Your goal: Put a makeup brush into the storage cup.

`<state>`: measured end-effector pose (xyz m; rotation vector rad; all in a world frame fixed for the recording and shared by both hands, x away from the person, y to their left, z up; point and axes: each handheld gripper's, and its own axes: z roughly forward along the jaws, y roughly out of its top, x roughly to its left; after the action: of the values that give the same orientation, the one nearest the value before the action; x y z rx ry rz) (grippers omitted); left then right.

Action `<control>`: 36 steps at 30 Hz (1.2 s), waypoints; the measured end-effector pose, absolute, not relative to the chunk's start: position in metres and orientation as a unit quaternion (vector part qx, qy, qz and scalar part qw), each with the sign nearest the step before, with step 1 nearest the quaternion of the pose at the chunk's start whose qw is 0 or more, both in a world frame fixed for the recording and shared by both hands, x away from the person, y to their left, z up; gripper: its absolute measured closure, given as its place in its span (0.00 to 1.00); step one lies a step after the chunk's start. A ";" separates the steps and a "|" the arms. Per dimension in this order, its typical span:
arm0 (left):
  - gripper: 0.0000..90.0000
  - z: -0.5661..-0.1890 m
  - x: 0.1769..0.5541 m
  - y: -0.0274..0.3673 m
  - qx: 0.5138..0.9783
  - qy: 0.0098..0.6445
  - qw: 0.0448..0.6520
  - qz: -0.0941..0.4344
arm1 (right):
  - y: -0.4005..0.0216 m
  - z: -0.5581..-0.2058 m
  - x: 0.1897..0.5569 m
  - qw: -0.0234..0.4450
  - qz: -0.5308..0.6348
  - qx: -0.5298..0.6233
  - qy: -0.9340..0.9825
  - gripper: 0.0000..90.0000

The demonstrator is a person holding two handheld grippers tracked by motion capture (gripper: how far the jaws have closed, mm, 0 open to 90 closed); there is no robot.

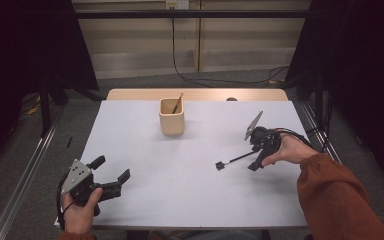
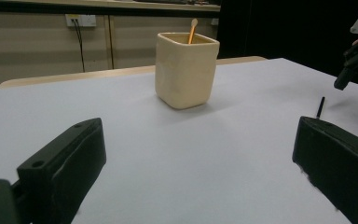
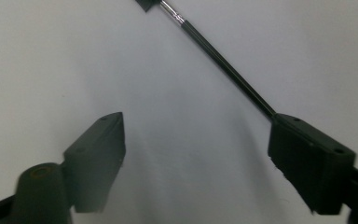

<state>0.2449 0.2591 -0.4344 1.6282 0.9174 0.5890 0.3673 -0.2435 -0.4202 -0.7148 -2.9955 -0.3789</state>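
Observation:
A thin black rod (image 1: pixel 233 160) with a small black head (image 1: pixel 220 165) lies on the white table (image 1: pixel 180 185), right of centre. My right gripper (image 1: pixel 255 156) points down over its near end. In the right gripper view the jaws (image 3: pixel 200 128) stand open, and the rod (image 3: pixel 223 58) runs from the top down to the tip of the right-hand jaw, not pinched. My left gripper (image 1: pixel 112 168) rests open at the front left, holding nothing (image 2: pixel 200 140). A beige square cup (image 1: pixel 171 116) (image 2: pixel 185 70) holds a wooden stick (image 2: pixel 192 30).
A wooden tabletop (image 1: pixel 195 94) adjoins the far edge. Dark stands and curtains flank both sides, and cables (image 1: pixel 220 80) run on the floor behind. A wide bare stretch of table lies between the two grippers. The other hand's gripper (image 2: pixel 354 65) shows far right in the left gripper view.

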 end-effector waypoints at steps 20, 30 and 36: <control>0.03 -0.435 0.244 0.256 0.694 0.382 0.560 0.243 | -0.250 -0.428 0.397 -0.019 -0.088 -0.225 -0.970 0.55; 0.03 -0.435 0.244 0.256 0.697 0.377 0.560 0.240 | -0.241 -0.438 0.405 -0.018 -0.066 -0.218 -0.974 0.54; 0.03 -0.435 0.244 0.256 0.697 0.377 0.560 0.242 | -0.239 -0.446 0.407 -0.011 -0.050 -0.212 -0.976 0.56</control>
<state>0.2444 0.2562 -0.4349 1.6438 0.8887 0.5699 0.4070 -0.2395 -0.4455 -0.6698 -3.0882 -0.1591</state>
